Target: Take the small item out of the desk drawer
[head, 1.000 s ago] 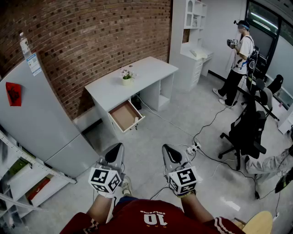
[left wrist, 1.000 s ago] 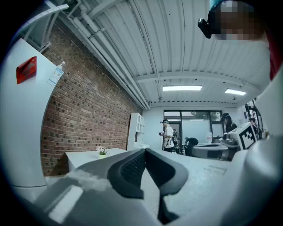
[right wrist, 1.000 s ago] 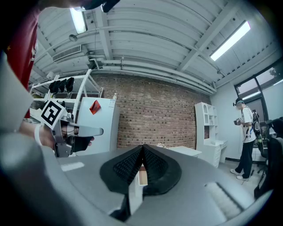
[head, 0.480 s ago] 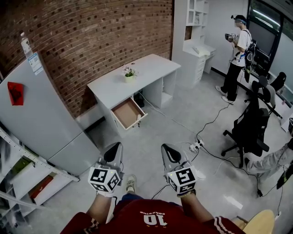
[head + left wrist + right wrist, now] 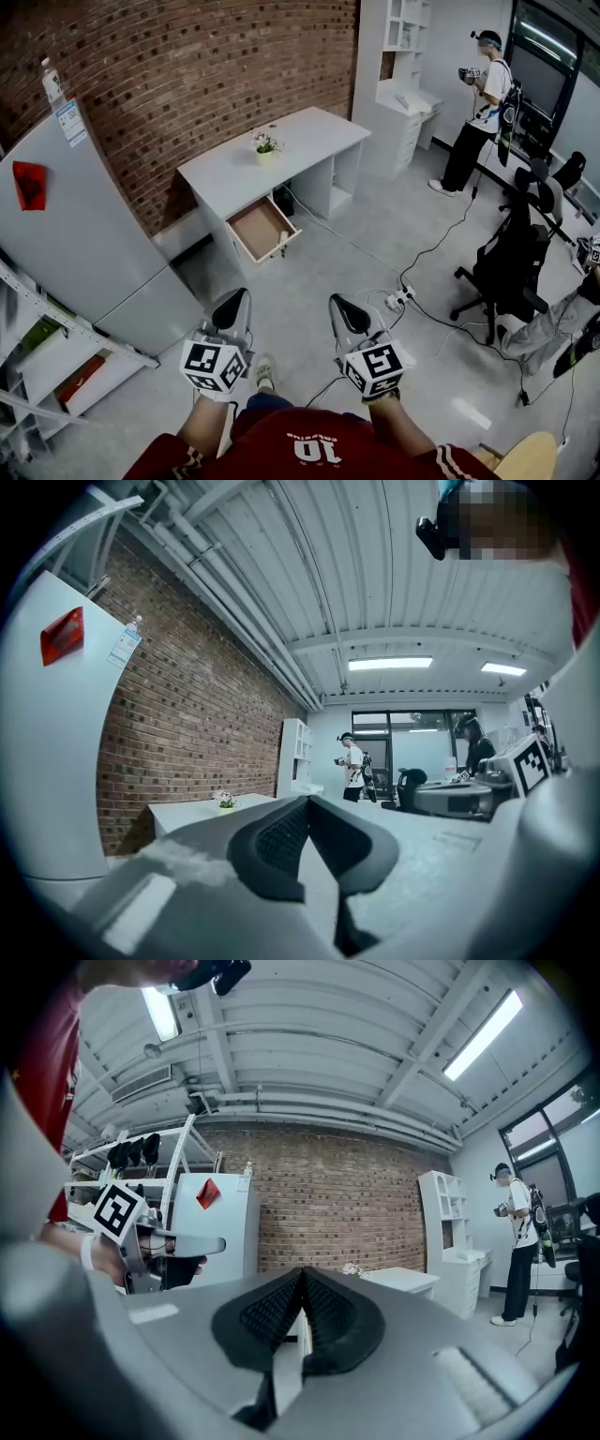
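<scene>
The white desk (image 5: 281, 150) stands against the brick wall, well ahead of me across the floor. Its drawer (image 5: 258, 228) is pulled open and shows a brown bottom. A small pale thing (image 5: 281, 243) sits at the drawer's near right corner, too small to make out. My left gripper (image 5: 234, 309) and right gripper (image 5: 341, 311) are held side by side low in the head view, level, far from the desk. Both are shut with nothing between the pads. The left gripper (image 5: 307, 801) points past the desk (image 5: 202, 808); the right gripper (image 5: 302, 1273) faces the brick wall.
A potted flower (image 5: 266, 147) stands on the desk. A grey fridge (image 5: 84, 234) and an open shelf (image 5: 56, 370) are on the left. A power strip (image 5: 397, 300) with cables lies on the floor. An office chair (image 5: 506, 267) and a standing person (image 5: 476, 103) are at the right.
Both grippers stay shut and nearly still. The head view has shifted a little, and the person at the back right has stepped slightly.
</scene>
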Tool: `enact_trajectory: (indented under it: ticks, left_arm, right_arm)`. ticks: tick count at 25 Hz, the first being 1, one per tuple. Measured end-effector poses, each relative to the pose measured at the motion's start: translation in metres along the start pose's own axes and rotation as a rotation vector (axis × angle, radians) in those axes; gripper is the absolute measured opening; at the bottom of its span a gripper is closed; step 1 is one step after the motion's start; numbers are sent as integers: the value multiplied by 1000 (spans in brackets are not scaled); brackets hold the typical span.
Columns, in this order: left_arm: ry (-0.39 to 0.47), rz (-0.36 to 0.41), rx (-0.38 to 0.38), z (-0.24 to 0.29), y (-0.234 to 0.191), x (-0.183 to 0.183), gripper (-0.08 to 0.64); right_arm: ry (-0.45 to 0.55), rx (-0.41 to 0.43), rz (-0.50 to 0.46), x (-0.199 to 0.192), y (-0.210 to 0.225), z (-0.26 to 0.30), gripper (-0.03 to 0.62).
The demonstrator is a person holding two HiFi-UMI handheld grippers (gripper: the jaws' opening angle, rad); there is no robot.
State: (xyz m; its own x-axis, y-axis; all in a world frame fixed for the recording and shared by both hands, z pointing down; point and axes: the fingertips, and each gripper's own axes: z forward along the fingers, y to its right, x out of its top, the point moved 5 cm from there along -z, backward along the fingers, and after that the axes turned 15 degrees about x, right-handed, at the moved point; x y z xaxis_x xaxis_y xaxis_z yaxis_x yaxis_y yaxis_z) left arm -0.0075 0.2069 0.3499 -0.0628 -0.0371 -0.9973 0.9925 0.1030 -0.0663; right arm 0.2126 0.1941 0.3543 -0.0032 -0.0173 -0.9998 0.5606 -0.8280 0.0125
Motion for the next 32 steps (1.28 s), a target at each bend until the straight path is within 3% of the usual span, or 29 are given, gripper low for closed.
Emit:
enact_trajectory:
  ticks: [18, 32]
  left_arm:
    - [-20, -2, 26, 17, -36, -4, 3]
    - [-40, 14, -31, 88, -78, 4, 3]
  right_arm:
    - [-18, 53, 26, -1, 3, 44, -9]
    - [-9, 9, 42, 7, 34, 111, -9]
